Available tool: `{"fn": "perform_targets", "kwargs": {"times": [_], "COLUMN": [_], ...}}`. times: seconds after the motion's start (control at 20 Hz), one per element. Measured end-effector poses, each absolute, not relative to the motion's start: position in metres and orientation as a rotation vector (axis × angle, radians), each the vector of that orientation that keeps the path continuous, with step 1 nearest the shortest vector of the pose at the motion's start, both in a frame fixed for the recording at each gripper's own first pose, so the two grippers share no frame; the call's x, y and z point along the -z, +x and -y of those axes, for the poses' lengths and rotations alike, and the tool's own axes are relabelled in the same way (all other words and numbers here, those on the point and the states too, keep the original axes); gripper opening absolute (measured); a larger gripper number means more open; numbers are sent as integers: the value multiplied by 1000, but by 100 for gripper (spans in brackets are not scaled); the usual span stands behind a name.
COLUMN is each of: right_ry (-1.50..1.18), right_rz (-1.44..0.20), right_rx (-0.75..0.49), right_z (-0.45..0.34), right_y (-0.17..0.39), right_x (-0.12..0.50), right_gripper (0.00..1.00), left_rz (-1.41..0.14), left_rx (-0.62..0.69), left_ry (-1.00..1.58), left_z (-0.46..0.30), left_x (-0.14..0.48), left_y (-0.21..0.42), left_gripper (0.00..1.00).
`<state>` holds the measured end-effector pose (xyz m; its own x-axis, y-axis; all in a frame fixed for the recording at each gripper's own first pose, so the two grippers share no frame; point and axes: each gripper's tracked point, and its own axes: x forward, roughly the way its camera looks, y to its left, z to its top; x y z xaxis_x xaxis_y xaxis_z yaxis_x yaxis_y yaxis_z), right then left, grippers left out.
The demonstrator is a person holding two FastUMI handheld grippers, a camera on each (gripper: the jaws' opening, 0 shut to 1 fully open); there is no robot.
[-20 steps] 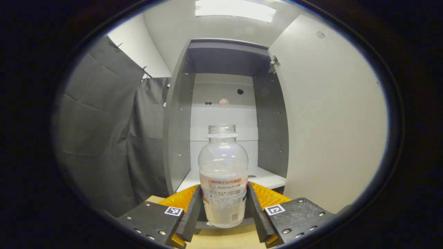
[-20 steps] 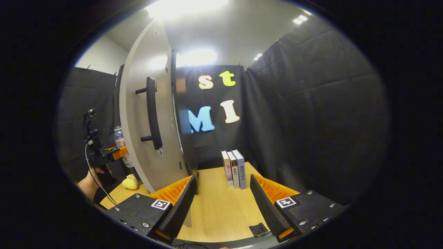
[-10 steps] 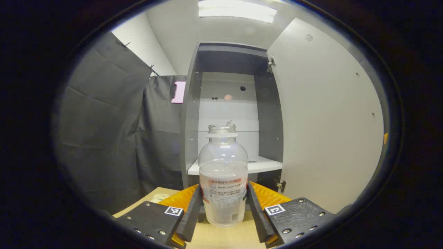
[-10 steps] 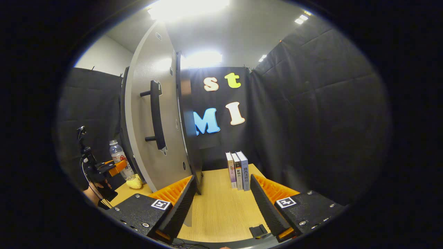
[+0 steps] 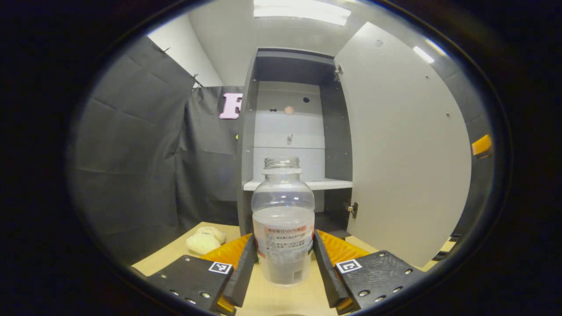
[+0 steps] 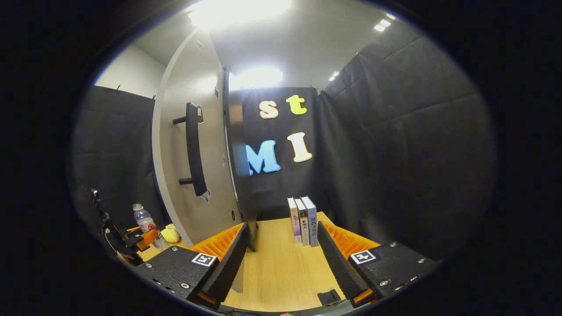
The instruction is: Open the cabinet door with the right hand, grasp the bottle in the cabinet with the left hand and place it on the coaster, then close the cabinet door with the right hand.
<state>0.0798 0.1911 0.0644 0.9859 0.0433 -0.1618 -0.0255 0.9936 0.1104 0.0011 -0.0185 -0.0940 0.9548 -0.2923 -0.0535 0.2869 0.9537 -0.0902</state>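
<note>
Here, capless bottle (image 5: 283, 228) gripped upright between both fingers of the left hand-held gripper (image 5: 281, 263), held over the tabletop (image 5: 281, 298) in front of the cabinet (image 5: 298, 131), cabinet door (image 5: 404, 149) swung open, right hand-held gripper (image 6: 281, 259) spread apart, empty, near three books (image 6: 303, 219).

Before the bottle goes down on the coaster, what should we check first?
1. Left gripper fingers press both sides of the bottle: ok.
2. Bottle upright: ok.
3. Bottle out of the cabinet: ok.
4. Cabinet door swung open, out of the way: ok.
5. Coaster spotted: cannot tell.
6. Right gripper open and empty, ready for the door handle: ok.
</note>
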Motion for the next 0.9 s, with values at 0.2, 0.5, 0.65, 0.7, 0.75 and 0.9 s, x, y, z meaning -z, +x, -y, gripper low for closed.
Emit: {"fn": "perform_targets", "kwargs": {"times": [0.2, 0.5, 0.65, 0.7, 0.75, 0.9], "right_ry": [97, 52, 29, 19, 10, -28], "right_rz": [-155, -171, -172, -170, -171, -189], "right_rx": [-33, -35, -44, -47, -51, -69], "right_z": [-191, -186, -185, -185, -185, -184], "right_y": [83, 83, 83, 83, 84, 86], "right_x": [-64, -60, -60, -60, -59, -56], "right_gripper": [95, 95, 95, 95, 95, 95], "left_rz": [-109, -161, -183, -188, -192, -217], "left_rx": [301, 287, 279, 275, 273, 257], "left_ry": [-94, -102, -107, -107, -109, -112], "left_z": [17, 15, 14, 13, 13, 11], "left_x": [129, 173, 191, 197, 201, 220], "left_y": [-18, -44, -57, -57, -59, -68], "left_gripper": [70, 70, 70, 75, 70, 75]}}
